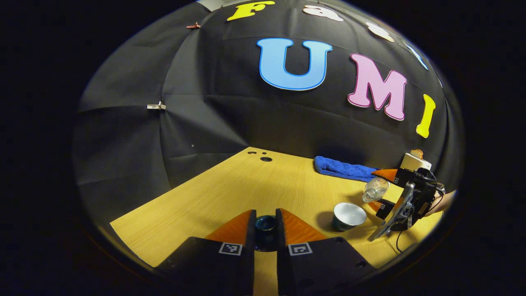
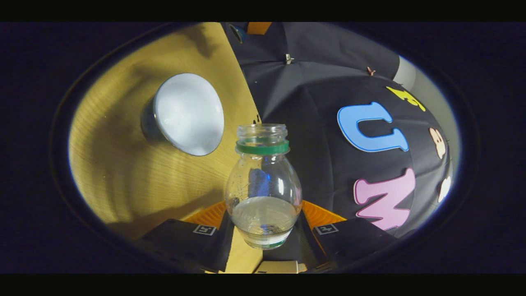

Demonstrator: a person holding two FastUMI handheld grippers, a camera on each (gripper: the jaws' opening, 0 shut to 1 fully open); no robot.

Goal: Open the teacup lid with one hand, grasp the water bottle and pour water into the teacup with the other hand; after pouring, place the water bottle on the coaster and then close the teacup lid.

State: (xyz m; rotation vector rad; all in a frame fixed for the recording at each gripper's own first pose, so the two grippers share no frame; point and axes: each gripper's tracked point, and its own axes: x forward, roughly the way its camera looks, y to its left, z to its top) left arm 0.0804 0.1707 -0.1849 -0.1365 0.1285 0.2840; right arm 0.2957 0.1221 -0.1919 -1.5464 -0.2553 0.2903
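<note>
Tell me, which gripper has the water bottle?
The right gripper has it: its fingers squeeze the clear water bottle, tipped toward the open teacup. The left gripper grips the dark teacup lid instead.

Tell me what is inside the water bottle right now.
The water bottle, held in the right tongs, has clear water pooled at its base end, and the cap is off. The rest looks empty. Its mouth tilts toward the open teacup; no stream is visible.
</note>
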